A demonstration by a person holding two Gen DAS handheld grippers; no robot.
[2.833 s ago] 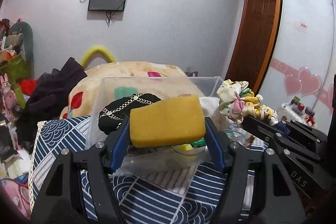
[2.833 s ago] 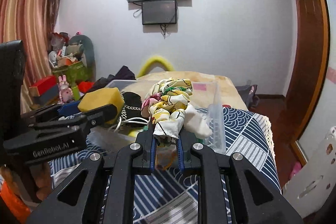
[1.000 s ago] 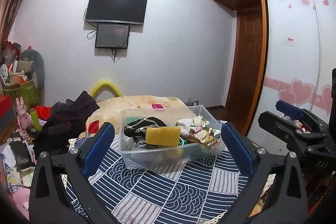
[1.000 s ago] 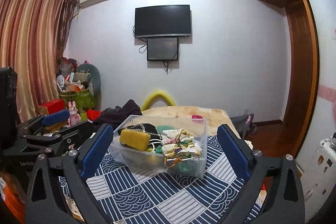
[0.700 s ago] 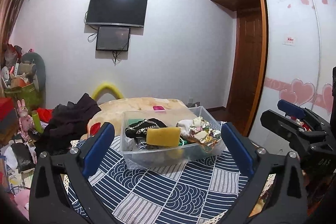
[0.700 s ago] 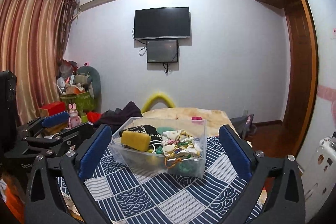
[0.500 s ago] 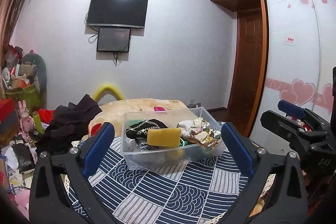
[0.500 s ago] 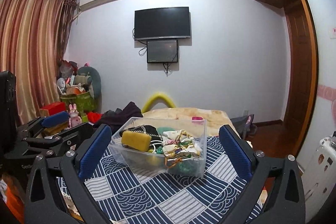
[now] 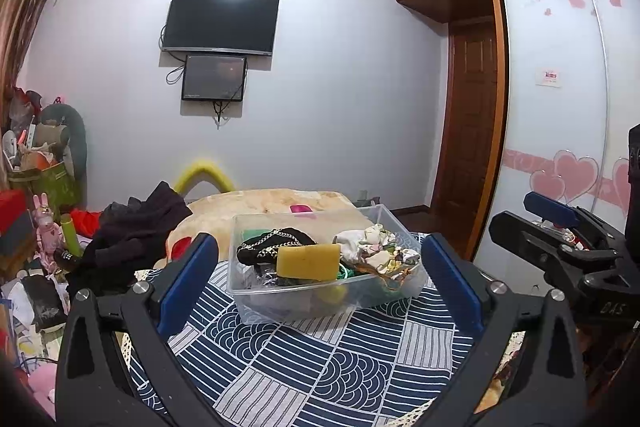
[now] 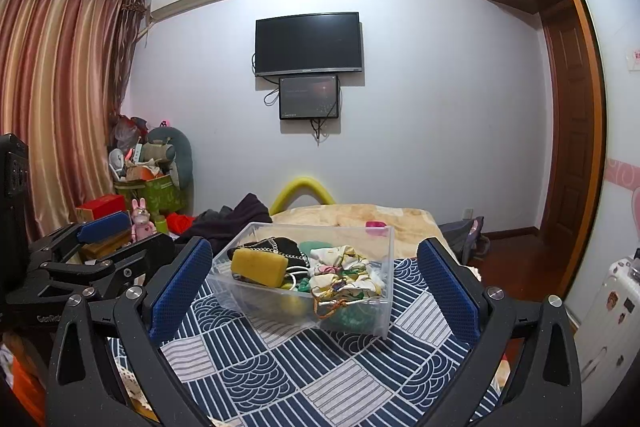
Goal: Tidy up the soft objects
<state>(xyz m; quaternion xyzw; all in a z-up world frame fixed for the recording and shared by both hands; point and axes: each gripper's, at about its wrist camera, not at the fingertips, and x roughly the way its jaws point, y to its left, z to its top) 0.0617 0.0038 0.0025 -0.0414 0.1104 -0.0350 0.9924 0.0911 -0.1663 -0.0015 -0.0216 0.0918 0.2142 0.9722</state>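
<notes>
A clear plastic bin (image 9: 320, 297) stands on a blue patterned cloth (image 9: 320, 359). In it lie a yellow sponge (image 9: 309, 261), a black item with a chain (image 9: 272, 249) and a floral cloth (image 9: 380, 251). The bin (image 10: 352, 323), the sponge (image 10: 259, 267) and the floral cloth (image 10: 344, 277) also show in the right wrist view. My left gripper (image 9: 320, 277) is open and empty, held back from the bin. My right gripper (image 10: 314, 285) is open and empty, also back from the bin. Each gripper shows at the edge of the other's view.
A bed with a beige blanket (image 9: 260, 207) and dark clothes (image 9: 132, 231) lies behind the bin. Boxes and toys (image 10: 136, 203) are piled at the left wall. A wooden door (image 9: 468, 147) and a wardrobe (image 9: 560, 107) stand at the right.
Earlier the left gripper held the sponge and the right held the floral cloth over the bin. Both items now lie in the bin, and both grippers are open and drawn back.
</notes>
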